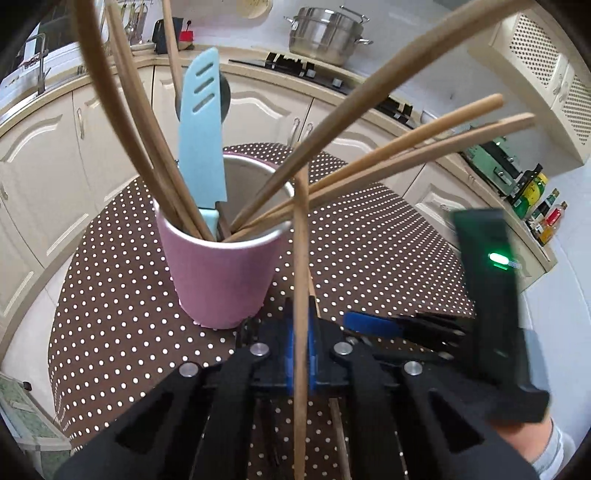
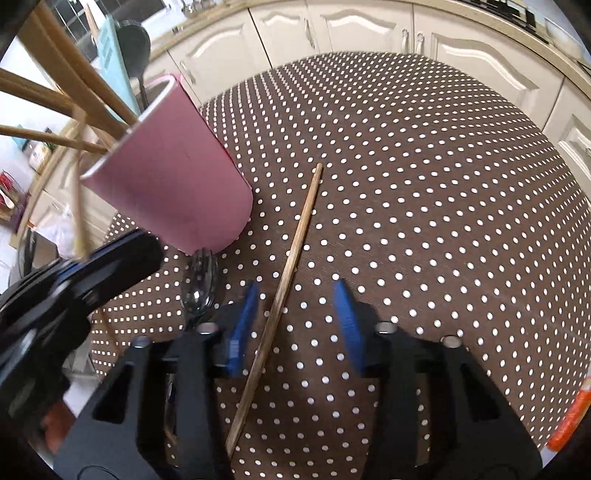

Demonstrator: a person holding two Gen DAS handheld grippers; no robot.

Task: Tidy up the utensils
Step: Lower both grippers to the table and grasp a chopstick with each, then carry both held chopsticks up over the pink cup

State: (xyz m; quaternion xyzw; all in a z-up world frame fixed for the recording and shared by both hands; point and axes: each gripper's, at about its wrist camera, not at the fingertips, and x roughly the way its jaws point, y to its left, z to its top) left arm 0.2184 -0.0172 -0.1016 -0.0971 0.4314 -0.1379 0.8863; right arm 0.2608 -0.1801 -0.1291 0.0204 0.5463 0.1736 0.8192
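A pink cup (image 1: 218,280) stands on the brown dotted tablecloth (image 1: 110,295) with several wooden chopsticks and a light-blue knife (image 1: 201,147) in it. My left gripper (image 1: 301,306) is shut on one wooden chopstick (image 1: 301,240), which stands nearly upright beside the cup. In the right wrist view the cup (image 2: 173,177) is at the upper left. Another chopstick (image 2: 295,254) lies flat on the cloth and runs between the blue pads of my right gripper (image 2: 295,286). The pads stand apart and do not touch it. A metal spoon (image 2: 199,288) lies by the cup's base.
Cream kitchen cabinets (image 1: 44,166) curve round behind the table. A steel pot (image 1: 325,33) sits on the hob, and bottles (image 1: 535,195) stand on the counter at the right. An orange object (image 2: 569,421) lies at the cloth's right edge.
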